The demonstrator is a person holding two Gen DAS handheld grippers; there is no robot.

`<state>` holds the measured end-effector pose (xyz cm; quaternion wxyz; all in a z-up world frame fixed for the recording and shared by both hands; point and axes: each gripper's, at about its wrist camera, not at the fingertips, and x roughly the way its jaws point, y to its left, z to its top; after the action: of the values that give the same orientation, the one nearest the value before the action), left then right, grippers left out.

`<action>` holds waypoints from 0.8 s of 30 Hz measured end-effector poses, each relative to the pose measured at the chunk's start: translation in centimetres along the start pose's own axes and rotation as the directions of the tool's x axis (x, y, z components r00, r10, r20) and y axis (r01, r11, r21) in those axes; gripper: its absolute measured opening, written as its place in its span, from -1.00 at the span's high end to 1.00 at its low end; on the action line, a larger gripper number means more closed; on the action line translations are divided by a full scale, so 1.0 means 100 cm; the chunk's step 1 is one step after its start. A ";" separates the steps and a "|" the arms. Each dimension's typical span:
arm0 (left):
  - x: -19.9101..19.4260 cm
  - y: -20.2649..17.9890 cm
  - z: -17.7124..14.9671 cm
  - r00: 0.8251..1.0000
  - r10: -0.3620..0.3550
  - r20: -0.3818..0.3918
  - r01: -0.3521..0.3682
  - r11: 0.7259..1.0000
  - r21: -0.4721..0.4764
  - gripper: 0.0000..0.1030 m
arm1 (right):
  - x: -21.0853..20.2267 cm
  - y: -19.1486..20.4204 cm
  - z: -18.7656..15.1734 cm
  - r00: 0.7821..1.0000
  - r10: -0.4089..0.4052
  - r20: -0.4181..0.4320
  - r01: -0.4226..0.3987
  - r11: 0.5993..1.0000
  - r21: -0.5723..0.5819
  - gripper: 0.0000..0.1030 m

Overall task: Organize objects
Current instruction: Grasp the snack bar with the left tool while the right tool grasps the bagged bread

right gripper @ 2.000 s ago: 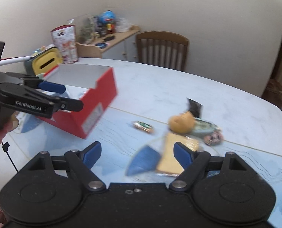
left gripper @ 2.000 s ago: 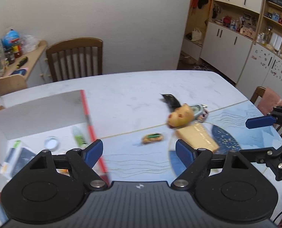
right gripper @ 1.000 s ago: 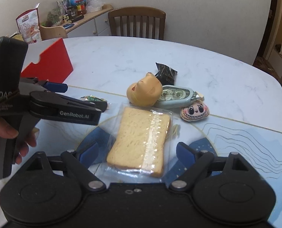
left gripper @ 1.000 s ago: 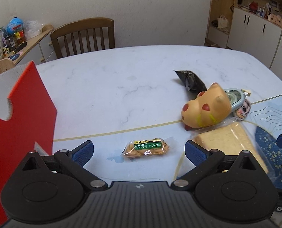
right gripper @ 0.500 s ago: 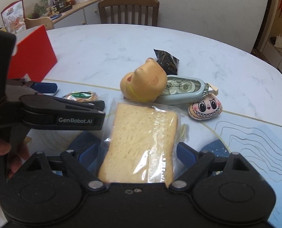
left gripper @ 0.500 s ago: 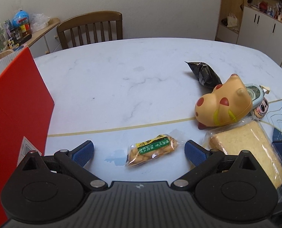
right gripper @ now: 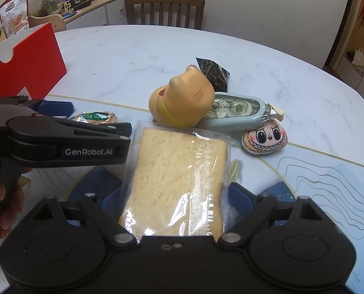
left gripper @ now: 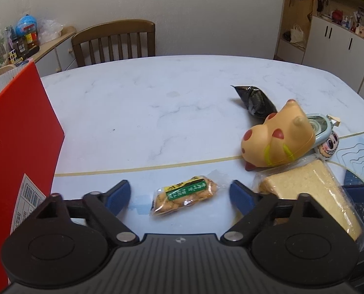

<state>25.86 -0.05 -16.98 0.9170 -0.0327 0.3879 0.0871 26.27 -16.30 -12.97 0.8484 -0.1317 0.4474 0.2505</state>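
My left gripper (left gripper: 180, 193) is open, its blue pads on either side of a small green-labelled cracker packet (left gripper: 185, 194) lying on the table; the packet also shows in the right wrist view (right gripper: 96, 118). My right gripper (right gripper: 174, 202) is open around a bagged slice of bread (right gripper: 179, 181), which lies on the table between the pads and also shows in the left wrist view (left gripper: 311, 191). Beyond lie a yellow animal-head toy (right gripper: 182, 103), a black snack pouch (right gripper: 212, 74), a correction tape dispenser (right gripper: 236, 114) and a small face plush (right gripper: 265, 138).
A red box (left gripper: 18, 152) stands at the left of the white marble table (left gripper: 145, 98). A blue patterned mat (right gripper: 329, 183) covers the near right. A wooden chair (left gripper: 115, 41) stands behind the table, with a cluttered sideboard (left gripper: 22, 44) at far left.
Both grippers have come down and forward toward the table. The cracker packet now lies between the left pads and the bread between the right pads. Both stay open.
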 end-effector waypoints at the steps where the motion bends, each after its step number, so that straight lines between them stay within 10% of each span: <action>1: -0.001 0.000 0.001 1.000 -0.002 0.002 0.002 1.000 -0.004 -0.49 | -0.001 0.000 0.000 1.000 0.001 -0.001 -0.001 1.000 0.002 -0.73; 12: -0.006 0.001 0.004 0.996 -0.084 0.000 0.084 0.996 -0.010 0.57 | -0.015 -0.001 -0.006 0.999 0.034 0.020 -0.034 0.999 0.014 -0.39; 24: -0.035 0.001 -0.016 0.988 -0.152 -0.026 0.152 0.988 0.005 0.62 | -0.042 -0.002 -0.027 0.996 0.094 -0.006 -0.093 0.992 0.084 -0.36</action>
<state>22.36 -0.64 -15.60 0.9160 -0.0600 0.3964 0.0149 22.47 -18.94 -11.05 0.8382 -0.0763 0.4674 0.2704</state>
